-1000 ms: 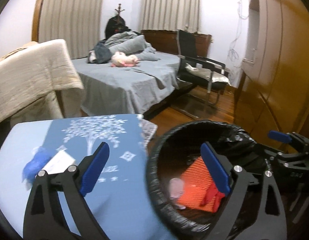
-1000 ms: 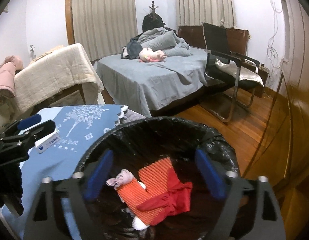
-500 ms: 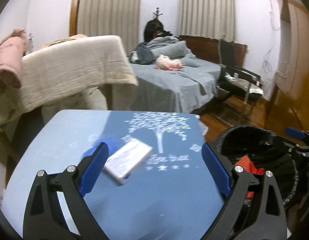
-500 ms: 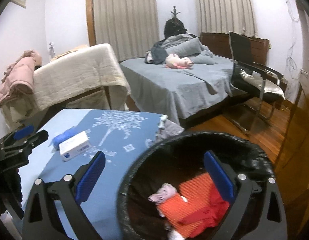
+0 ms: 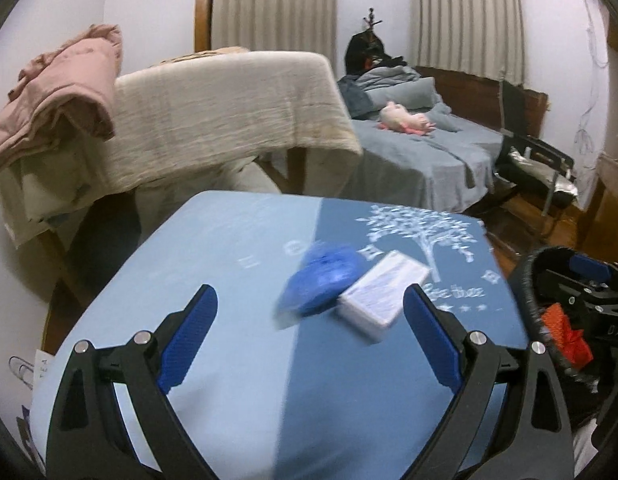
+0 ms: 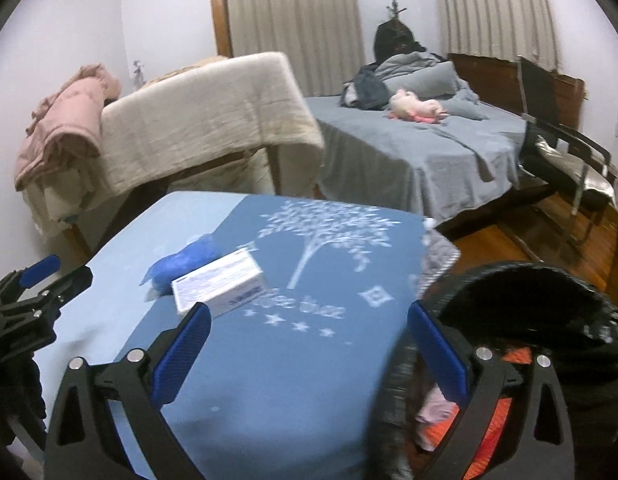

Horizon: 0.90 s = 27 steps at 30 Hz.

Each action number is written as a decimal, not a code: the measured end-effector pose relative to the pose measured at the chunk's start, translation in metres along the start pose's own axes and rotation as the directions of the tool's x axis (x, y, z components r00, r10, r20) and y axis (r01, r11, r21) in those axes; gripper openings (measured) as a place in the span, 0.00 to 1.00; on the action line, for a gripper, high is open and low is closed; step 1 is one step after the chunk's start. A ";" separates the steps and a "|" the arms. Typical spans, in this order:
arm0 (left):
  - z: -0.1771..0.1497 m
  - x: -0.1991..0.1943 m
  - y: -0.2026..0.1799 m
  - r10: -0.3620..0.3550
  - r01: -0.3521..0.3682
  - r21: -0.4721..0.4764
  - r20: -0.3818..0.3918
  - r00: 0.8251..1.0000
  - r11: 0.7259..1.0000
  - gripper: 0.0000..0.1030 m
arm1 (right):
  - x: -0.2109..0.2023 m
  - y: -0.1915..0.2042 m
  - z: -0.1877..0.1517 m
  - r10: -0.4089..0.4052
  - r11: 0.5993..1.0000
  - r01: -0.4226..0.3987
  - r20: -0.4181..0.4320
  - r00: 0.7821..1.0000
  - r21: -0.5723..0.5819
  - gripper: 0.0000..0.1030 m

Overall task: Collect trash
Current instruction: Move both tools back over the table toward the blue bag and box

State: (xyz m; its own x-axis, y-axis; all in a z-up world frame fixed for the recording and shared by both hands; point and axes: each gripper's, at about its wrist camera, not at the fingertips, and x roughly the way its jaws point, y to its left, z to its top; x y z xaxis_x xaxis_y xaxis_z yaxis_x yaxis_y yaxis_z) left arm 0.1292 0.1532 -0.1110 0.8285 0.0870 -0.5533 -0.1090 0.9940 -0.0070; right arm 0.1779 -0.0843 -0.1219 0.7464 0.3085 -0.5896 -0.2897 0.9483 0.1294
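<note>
A small white box (image 5: 383, 295) (image 6: 220, 283) and a crumpled blue wad (image 5: 321, 283) (image 6: 181, 263) lie side by side on the blue cloth-covered table (image 5: 237, 248) (image 6: 309, 360). My left gripper (image 5: 309, 336) is open and empty, just short of the wad and box. My right gripper (image 6: 309, 344) is open and empty above the table's right part, next to the black-lined trash bin (image 6: 549, 300) (image 5: 527, 292). Orange and red trash (image 6: 485, 432) (image 5: 567, 332) lies inside the bin.
A cream blanket over a rack (image 5: 229, 112) with pink clothes (image 5: 69, 84) stands behind the table. A grey bed (image 6: 421, 152) with a pink toy (image 6: 417, 108) is farther back, and a black chair (image 6: 565, 140) stands at right on the wooden floor.
Both grippers swung left from above the bin to over the table. The box and blue wad now lie in front of the left gripper. Both stayed open.
</note>
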 end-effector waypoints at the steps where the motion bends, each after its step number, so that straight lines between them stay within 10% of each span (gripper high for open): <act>1: -0.002 0.003 0.006 0.009 -0.009 -0.004 -0.005 1.000 1.000 0.89 | 0.005 0.005 0.000 0.004 1.000 -0.004 -0.004 1.000 -0.004 0.94; 27: -0.019 0.051 0.076 0.083 -0.087 -0.058 -0.064 0.995 0.995 0.89 | 0.124 0.091 -0.015 0.009 0.995 -0.028 -0.188 0.982 -0.098 0.94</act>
State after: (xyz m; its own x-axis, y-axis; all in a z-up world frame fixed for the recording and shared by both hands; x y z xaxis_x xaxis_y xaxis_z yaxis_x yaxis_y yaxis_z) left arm 0.1523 0.2316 -0.1555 0.7798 0.1646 -0.6041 -0.2122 0.9772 -0.0077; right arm 0.2352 0.0396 -0.1955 0.6176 0.2974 -0.7281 -0.3674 0.9276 0.0672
